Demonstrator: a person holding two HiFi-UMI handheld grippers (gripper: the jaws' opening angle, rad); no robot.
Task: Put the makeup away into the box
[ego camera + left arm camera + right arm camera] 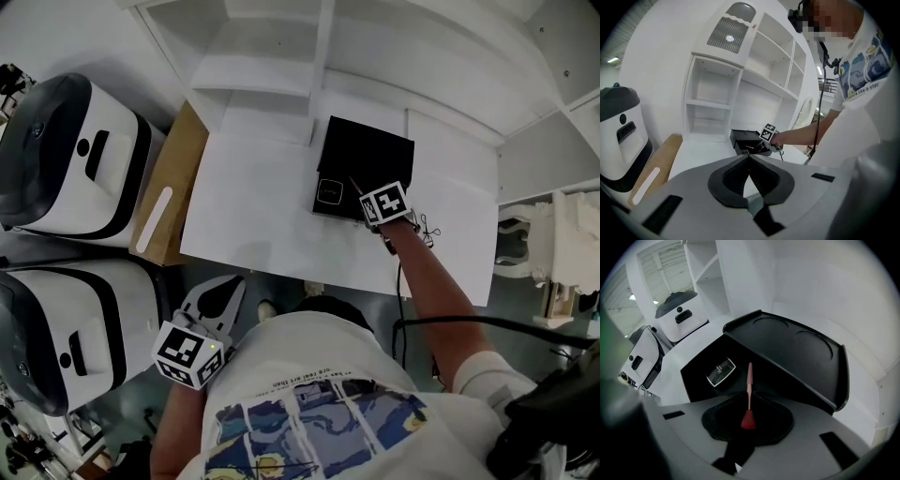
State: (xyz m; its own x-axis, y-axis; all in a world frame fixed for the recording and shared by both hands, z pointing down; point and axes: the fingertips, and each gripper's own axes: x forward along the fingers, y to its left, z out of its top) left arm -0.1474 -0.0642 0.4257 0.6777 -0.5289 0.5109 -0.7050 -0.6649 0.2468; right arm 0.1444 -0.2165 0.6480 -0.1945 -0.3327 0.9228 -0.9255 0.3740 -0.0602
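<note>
An open black box [367, 150] stands on the white table [253, 220], its lid [797, 352] raised behind it. Inside lies a small dark compact [328, 190] with a pale label [721, 372]. My right gripper [375, 212] hangs over the box's near edge, pointing steeply down, shut on a thin pink makeup stick [749, 380] with a red end. The stick's tip reaches over the box's inside. My left gripper [217, 292] is held low, off the table's front edge beside the person's body; its jaws [749, 158] are shut with nothing in them.
Two white-and-black machines [80, 155] [56, 328] stand at the left. A wooden board [169, 183] with a white strip lies between them and the table. White shelving [281, 56] rises behind the table. A black cable [469, 323] runs along the right arm.
</note>
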